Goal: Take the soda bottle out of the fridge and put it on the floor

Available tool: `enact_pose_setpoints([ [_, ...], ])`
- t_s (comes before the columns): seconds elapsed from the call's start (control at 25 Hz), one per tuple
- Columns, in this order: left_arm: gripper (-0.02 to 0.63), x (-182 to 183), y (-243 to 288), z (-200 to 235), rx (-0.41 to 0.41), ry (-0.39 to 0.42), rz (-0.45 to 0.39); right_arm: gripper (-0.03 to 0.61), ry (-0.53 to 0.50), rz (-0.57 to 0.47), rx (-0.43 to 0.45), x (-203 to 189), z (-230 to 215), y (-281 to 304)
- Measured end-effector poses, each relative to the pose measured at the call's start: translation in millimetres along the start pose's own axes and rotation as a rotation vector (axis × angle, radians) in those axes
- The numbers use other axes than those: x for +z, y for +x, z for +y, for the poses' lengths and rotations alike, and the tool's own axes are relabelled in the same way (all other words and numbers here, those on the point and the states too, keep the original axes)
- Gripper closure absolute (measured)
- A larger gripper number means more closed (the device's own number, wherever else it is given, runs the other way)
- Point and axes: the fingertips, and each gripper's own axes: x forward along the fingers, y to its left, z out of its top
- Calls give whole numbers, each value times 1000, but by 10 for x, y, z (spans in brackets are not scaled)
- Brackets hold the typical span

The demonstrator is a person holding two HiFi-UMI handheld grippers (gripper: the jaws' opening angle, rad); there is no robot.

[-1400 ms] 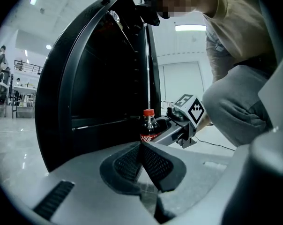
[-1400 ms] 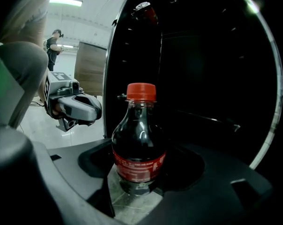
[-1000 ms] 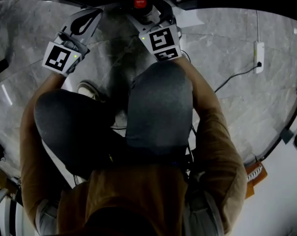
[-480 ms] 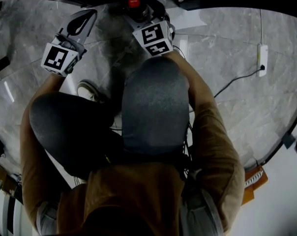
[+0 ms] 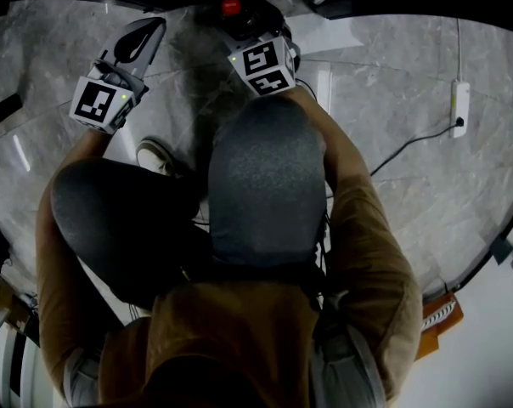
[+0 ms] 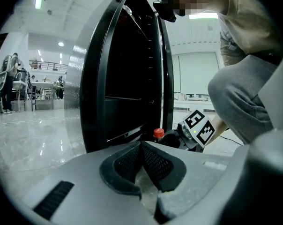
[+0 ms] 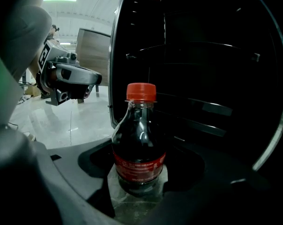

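Note:
The soda bottle point(image 7: 139, 139) stands upright, dark, with a red cap and red label. My right gripper point(image 7: 139, 184) is shut on its lower body, just above the grey marble floor. In the head view only the bottle's red cap point(image 5: 231, 7) shows ahead of the right gripper point(image 5: 238, 22), at the foot of the black fridge point(image 7: 202, 78). The fridge point(image 6: 127, 78) stands open, its shelves dark. My left gripper point(image 6: 141, 146) is shut on nothing, its pads touching. It hangs to the left of the bottle point(image 6: 159, 134), and the head view has this gripper point(image 5: 153, 25) at upper left.
I crouch with both knees under the grippers; a shoe point(image 5: 157, 155) rests on the floor by the left knee. A white power strip point(image 5: 459, 100) and its black cable point(image 5: 409, 147) lie on the floor to the right. An orange object point(image 5: 439, 311) sits at lower right.
My right gripper and the bottle have shifted a little to the left and closer to the fridge. The left gripper has hardly moved.

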Motion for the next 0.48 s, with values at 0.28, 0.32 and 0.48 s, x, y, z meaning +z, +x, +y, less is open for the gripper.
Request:
enact_pose_setpoints([
  [0.28, 611, 32, -39, 34, 5, -3, -4, 281, 8, 7, -9, -78, 1, 57],
  [0.32, 611, 26, -43, 41, 8, -3, -2, 281, 2, 13, -7, -101, 15, 66],
  [0.48, 611, -6, -45, 36, 3, 4, 3, 281, -8, 30, -4, -164, 61, 76],
])
